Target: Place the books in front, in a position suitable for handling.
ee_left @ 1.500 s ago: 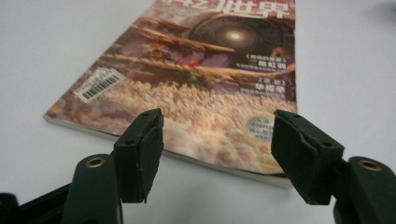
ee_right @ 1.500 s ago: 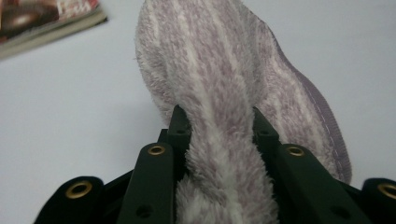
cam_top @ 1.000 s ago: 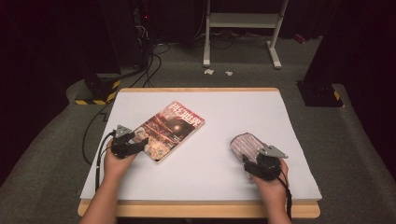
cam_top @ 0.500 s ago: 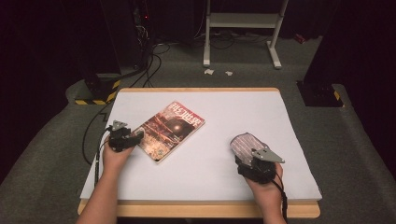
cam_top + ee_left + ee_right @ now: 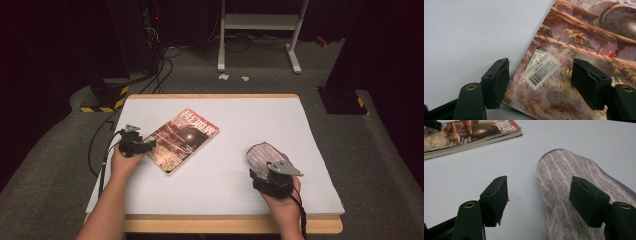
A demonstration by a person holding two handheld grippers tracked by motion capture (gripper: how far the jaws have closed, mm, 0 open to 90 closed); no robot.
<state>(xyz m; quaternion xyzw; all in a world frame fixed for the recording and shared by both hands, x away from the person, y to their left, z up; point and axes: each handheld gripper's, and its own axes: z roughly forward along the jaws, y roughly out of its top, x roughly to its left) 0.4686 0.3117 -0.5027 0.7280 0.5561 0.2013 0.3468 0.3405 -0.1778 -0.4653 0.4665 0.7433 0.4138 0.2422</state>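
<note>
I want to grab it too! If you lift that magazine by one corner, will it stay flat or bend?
The magazine would probably droop: it looks thin, with soft paper pages showing at its edge. Its glossy cover may slip a little between the pads. It lies flat on the table, so it should slide rather than roll if pushed.

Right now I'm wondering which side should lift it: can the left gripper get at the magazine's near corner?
Probably yes. The left gripper hangs with open jaws straddling the corner of the magazine, with bare table beside it and nothing between.

The magazine (image 5: 584,50) cover carries a white barcode sticker (image 5: 541,70) with small digits too blurred to read; its title lettering is illegible.
</note>
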